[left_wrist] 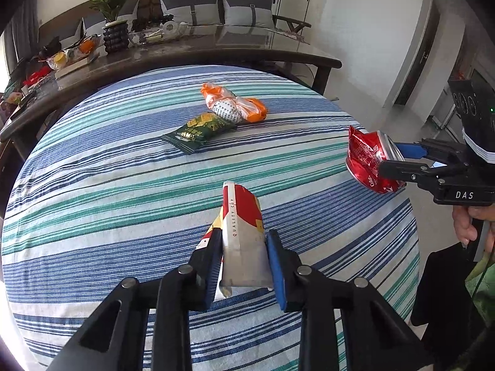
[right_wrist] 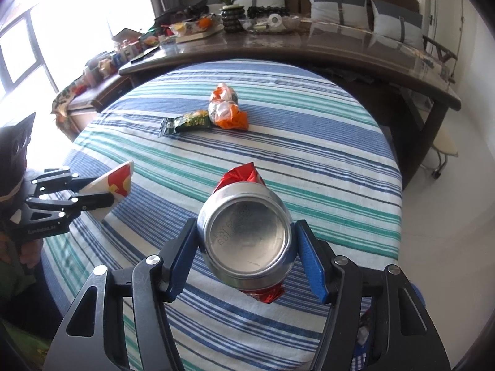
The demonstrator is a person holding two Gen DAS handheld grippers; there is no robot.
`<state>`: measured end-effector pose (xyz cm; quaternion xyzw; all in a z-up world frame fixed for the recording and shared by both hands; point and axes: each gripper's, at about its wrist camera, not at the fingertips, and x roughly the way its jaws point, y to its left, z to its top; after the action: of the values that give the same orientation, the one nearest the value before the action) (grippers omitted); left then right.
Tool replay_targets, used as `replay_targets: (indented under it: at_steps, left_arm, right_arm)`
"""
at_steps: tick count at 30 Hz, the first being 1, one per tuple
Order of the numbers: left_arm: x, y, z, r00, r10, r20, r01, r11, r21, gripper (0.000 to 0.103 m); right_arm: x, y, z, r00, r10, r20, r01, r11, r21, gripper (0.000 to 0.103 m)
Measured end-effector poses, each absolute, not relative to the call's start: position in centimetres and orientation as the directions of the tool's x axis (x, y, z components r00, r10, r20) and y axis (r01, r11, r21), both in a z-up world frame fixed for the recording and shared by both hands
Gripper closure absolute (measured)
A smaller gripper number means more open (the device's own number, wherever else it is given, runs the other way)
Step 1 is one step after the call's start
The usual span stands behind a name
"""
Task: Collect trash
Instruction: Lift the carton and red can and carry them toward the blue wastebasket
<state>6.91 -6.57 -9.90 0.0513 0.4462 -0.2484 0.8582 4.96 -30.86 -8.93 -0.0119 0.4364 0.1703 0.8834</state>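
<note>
Striped in blue, teal and white, the cloth-covered round bench (left_wrist: 123, 191) fills both views, with a long dark wooden table (left_wrist: 191, 52) and a brown sofa with grey cushions (left_wrist: 210, 3) behind it. Four pieces of trash show: two held, two lying on the cloth. The left gripper (left_wrist: 244, 247) has its blue-padded fingers (left_wrist: 276, 273) pinching one flattened red, white and yellow paper cup (left_wrist: 243, 232), held above the near part of the cloth, its long axis running away from the camera toward the bench's middle. The right gripper (right_wrist: 246, 255) clamps one crushed red aluminium soda can (right_wrist: 246, 235) between its fingers (right_wrist: 312, 266), above the cloth's right edge; the can's long axis lies along the fingers, its silver base facing the wrist camera and its crumpled red end pointing away. Near the far middle lie one dark green snack packet (left_wrist: 198, 131), lying flat, and one crumpled orange and white plastic wrapper (left_wrist: 233, 103), just beside each other.
</note>
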Motion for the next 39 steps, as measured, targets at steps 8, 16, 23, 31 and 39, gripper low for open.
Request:
replay_targets:
  at_steps: [8,16,23,31,39]
  left_arm:
    - [6.1,-7.8,-9.4,0.483,-0.396,-0.781,0.491,0.861,-0.133,0.074]
    - [5.2,-9.7,-8.6,0.484,-0.424,-0.766,0.508,0.849,-0.149,0.074]
    - [4.1,-14.3,-7.2,0.457,-0.486,-0.745,0.567,0.804,-0.177,0.074]
    - [2.3,-24.7,-5.8,0.372,-0.58,-0.725,0.691,0.694,-0.2,0.074]
    - [1.7,-36.1,-8.5,0.247,-0.617,-0.748,0.744,0.615,-0.261,0.074]
  right_arm:
    - [4.2,-32.5,-8.4,0.582,0.286,-0.761,-0.275,0.95,0.147,0.039]
    - [3.5,-34.3,-7.9,0.6,0.282,-0.748,-0.24,0.956,0.168,0.039]
    - [2.2,-38.0,-7.0,0.64,0.239,-0.73,-0.163,0.971,0.175,0.039]
    - [-0.9,-47.2,-7.8,0.627,0.049,-0.778,0.094,0.986,0.138,0.039]
    - [-1.7,-55.1,-9.6,0.51,-0.091,-0.855,0.216,0.976,0.025,0.039]
